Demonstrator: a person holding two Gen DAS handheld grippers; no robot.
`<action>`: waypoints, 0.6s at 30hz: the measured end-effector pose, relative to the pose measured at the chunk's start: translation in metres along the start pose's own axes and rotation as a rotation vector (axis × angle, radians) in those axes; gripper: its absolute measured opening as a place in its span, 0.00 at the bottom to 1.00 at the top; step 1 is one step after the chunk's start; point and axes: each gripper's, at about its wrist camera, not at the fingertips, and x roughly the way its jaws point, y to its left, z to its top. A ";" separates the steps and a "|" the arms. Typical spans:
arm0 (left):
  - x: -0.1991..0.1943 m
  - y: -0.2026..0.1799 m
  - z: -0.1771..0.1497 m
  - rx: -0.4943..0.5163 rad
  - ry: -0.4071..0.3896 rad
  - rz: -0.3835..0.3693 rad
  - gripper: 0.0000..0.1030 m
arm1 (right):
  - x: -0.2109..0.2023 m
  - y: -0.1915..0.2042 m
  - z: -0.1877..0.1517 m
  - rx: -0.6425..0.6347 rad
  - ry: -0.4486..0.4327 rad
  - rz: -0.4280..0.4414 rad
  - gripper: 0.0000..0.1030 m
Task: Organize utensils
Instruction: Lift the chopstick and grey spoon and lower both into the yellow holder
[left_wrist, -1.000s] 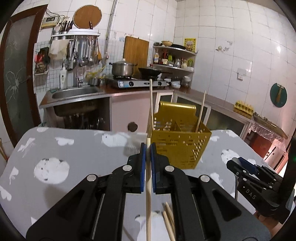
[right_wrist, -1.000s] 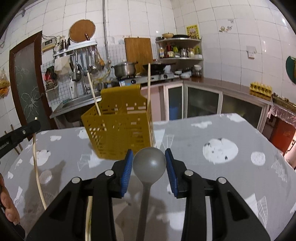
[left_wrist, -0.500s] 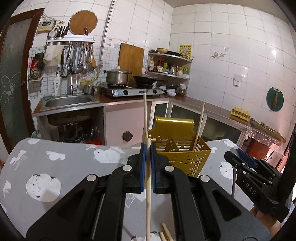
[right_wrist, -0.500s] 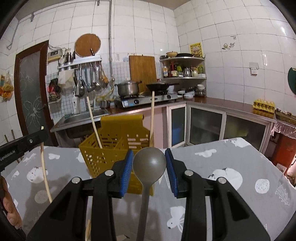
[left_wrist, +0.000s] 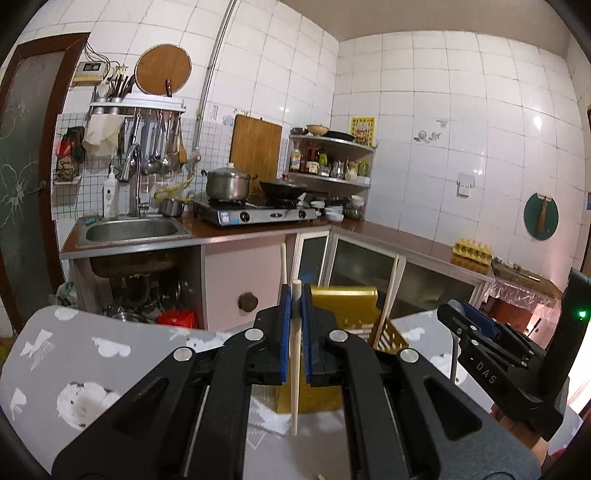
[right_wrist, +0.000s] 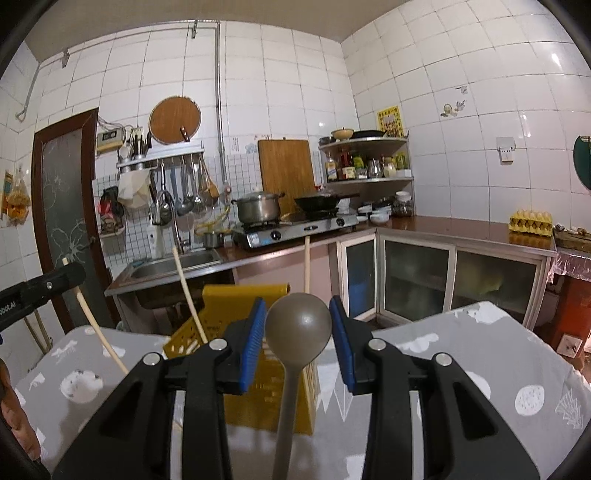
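Note:
My left gripper (left_wrist: 294, 321) is shut on a wooden chopstick (left_wrist: 294, 369) that hangs upright over the table, just in front of the yellow utensil basket (left_wrist: 354, 310). Two wooden sticks (left_wrist: 388, 295) stand in that basket. My right gripper (right_wrist: 297, 334) is shut on a grey spoon (right_wrist: 297, 325), bowl up between the blue pads (right_wrist: 253, 341). The basket (right_wrist: 258, 391) stands right behind it with two sticks (right_wrist: 188, 291). The left gripper (right_wrist: 40, 288) with its chopstick (right_wrist: 99, 336) shows at the left edge. The right gripper (left_wrist: 495, 369) shows at the right of the left wrist view.
The table has a grey cloth with white prints (right_wrist: 461, 354). Behind it run a sink (left_wrist: 133, 230), a gas stove with a pot (left_wrist: 227, 182) and a wok, a corner shelf (right_wrist: 365, 158) and a counter with an egg tray (right_wrist: 530, 223).
Both grippers have risen and tilted up, so the basket sits lower in both views. The chopstick and the spoon stay gripped. The loose chopsticks on the table have almost left the left wrist view.

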 end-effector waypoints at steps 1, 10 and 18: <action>0.000 -0.001 0.004 0.000 -0.008 0.000 0.04 | 0.001 0.000 0.005 0.001 -0.009 -0.001 0.35; 0.002 -0.014 0.063 0.007 -0.086 -0.022 0.04 | 0.013 0.008 0.056 -0.009 -0.083 -0.012 0.35; 0.020 -0.025 0.107 0.030 -0.157 -0.009 0.04 | 0.041 0.017 0.081 -0.030 -0.136 -0.029 0.35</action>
